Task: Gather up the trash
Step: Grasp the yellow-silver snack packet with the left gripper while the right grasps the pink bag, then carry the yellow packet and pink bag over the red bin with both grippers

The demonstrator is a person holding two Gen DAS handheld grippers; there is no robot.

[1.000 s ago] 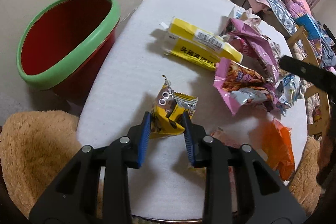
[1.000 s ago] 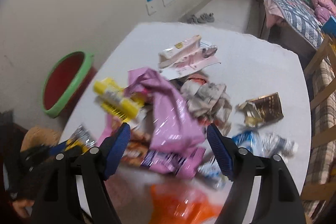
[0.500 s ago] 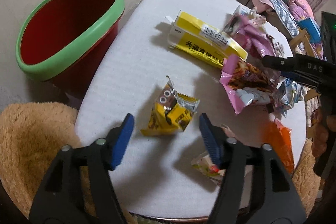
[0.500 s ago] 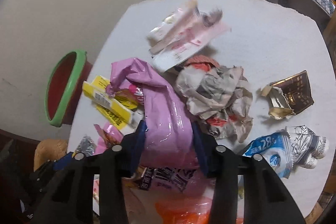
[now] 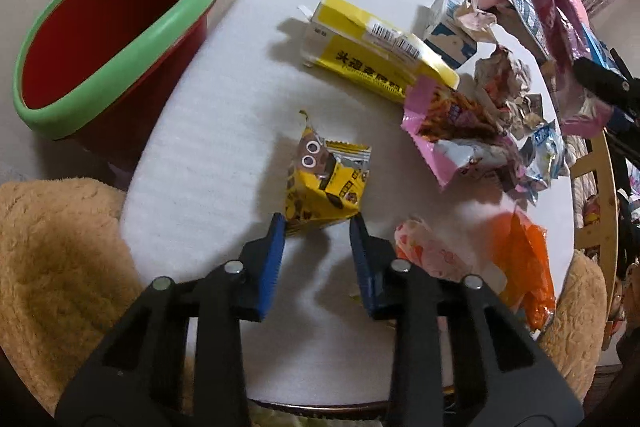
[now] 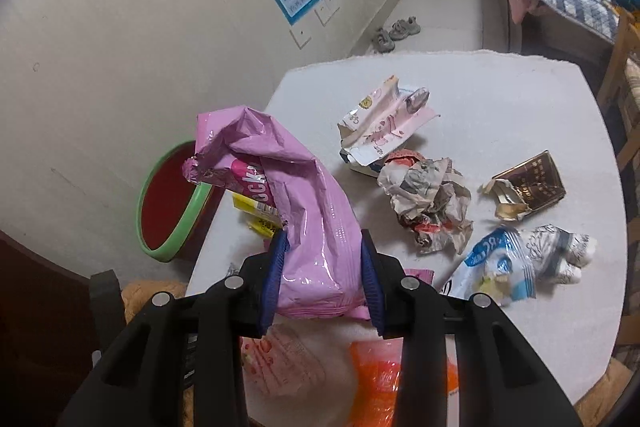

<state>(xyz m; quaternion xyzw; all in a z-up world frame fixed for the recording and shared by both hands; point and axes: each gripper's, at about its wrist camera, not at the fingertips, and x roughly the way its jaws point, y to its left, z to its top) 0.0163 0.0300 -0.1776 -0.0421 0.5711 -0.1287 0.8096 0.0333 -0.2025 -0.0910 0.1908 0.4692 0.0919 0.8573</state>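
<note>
Right tongs (image 6: pixel 322 269) clamp pink bag (image 6: pixel 304 219); left tongs (image 5: pixel 318 231) seemingly nip yellow wrapper (image 5: pixel 326 183)

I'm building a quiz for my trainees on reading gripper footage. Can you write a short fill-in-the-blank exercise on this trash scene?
1. The right gripper is shut on a crinkled ____ bag.
2. The left gripper has its fingers on either side of a small ____ snack packet.
3. The red bin beside the table has a ____ rim.
4. The crumpled paper lies ____ the table.

Missing words: pink; yellow; green; on
</note>
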